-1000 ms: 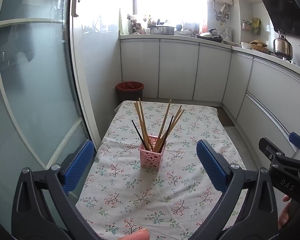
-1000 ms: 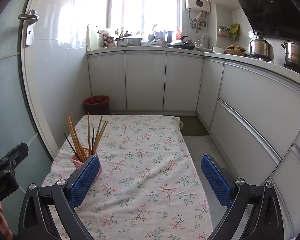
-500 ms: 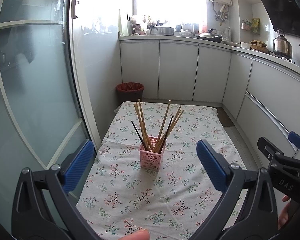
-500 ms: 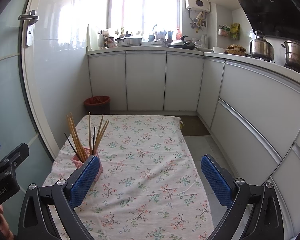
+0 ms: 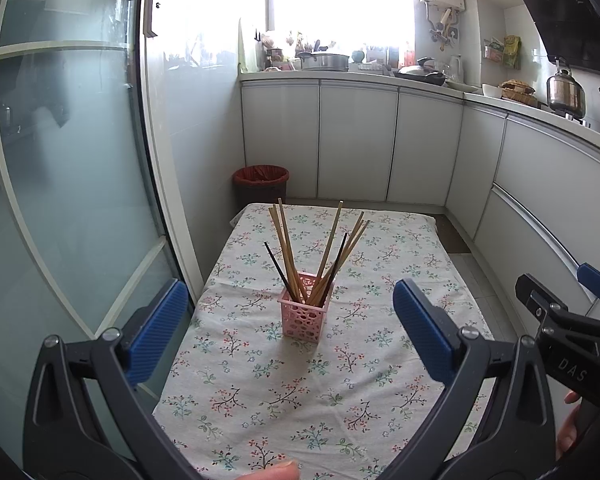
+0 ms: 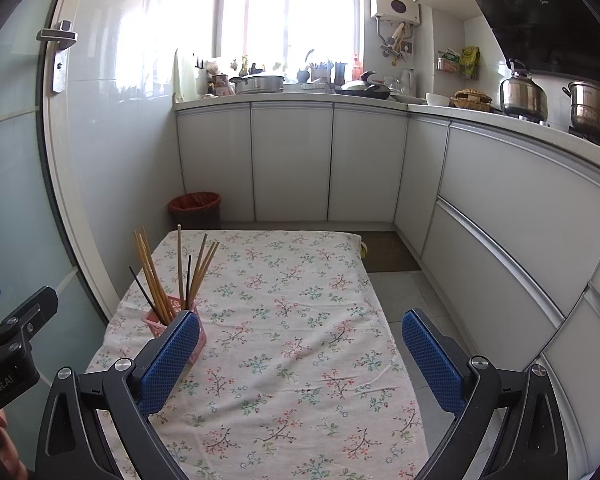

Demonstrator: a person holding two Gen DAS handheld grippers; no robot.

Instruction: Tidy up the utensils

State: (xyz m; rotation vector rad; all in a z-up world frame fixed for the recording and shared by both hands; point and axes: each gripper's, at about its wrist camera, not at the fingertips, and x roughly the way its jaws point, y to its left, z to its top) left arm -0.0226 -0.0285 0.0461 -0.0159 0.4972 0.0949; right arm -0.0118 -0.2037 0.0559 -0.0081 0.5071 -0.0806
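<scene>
My left gripper (image 5: 290, 334) and right gripper (image 6: 300, 354) both hang above the near end of the counter (image 5: 380, 380), fingers spread wide and empty. The pink basket (image 5: 303, 316) stands at twelve o'clock from my left fingers, and at about ten o'clock from my right ones, partly behind the right gripper's left pad. The chopsticks (image 5: 324, 256) stand in it, fanned out, mostly pale wood with two dark ones. I judge them light, stiff and smooth, apt to pivot or slip in a pinch; I would take one near its upper third, clear of its neighbours. The basket looks light too and could tip or slide on the floral cloth (image 6: 292, 320), which wrinkles. The counter's left edge runs close by the glass door (image 5: 80, 200), so room is tight at nine o'clock; toward three o'clock the cloth lies bare and open.
</scene>
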